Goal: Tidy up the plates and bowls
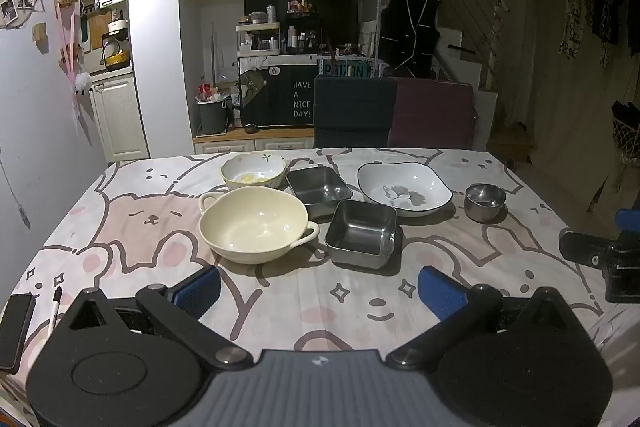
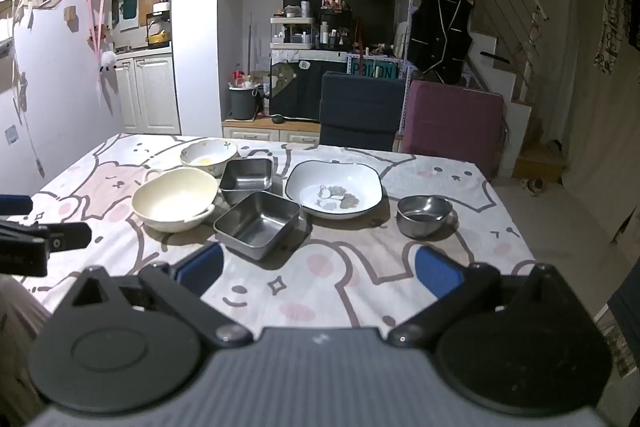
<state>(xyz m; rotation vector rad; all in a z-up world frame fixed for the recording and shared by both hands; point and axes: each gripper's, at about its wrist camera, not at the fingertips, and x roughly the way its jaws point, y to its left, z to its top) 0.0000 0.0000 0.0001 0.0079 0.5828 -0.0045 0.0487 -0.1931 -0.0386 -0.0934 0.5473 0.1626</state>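
On the bear-print tablecloth stand a cream two-handled bowl [image 1: 253,223] [image 2: 175,199], a floral bowl [image 1: 253,171] [image 2: 208,155] behind it, two square steel trays, one near [image 1: 361,233] [image 2: 258,223] and one far [image 1: 319,186] [image 2: 246,177], a white square plate [image 1: 404,188] [image 2: 334,189] and a small round steel bowl [image 1: 485,202] [image 2: 427,215]. My left gripper [image 1: 319,290] is open and empty, short of the dishes. My right gripper [image 2: 319,269] is open and empty, just short of the near tray.
A black phone [image 1: 16,327] and a marker pen [image 1: 55,309] lie at the table's near left corner. Two chairs, dark blue [image 1: 354,111] and maroon [image 1: 434,113], stand behind the far edge. The other gripper shows at each view's side [image 1: 600,259] [image 2: 36,243].
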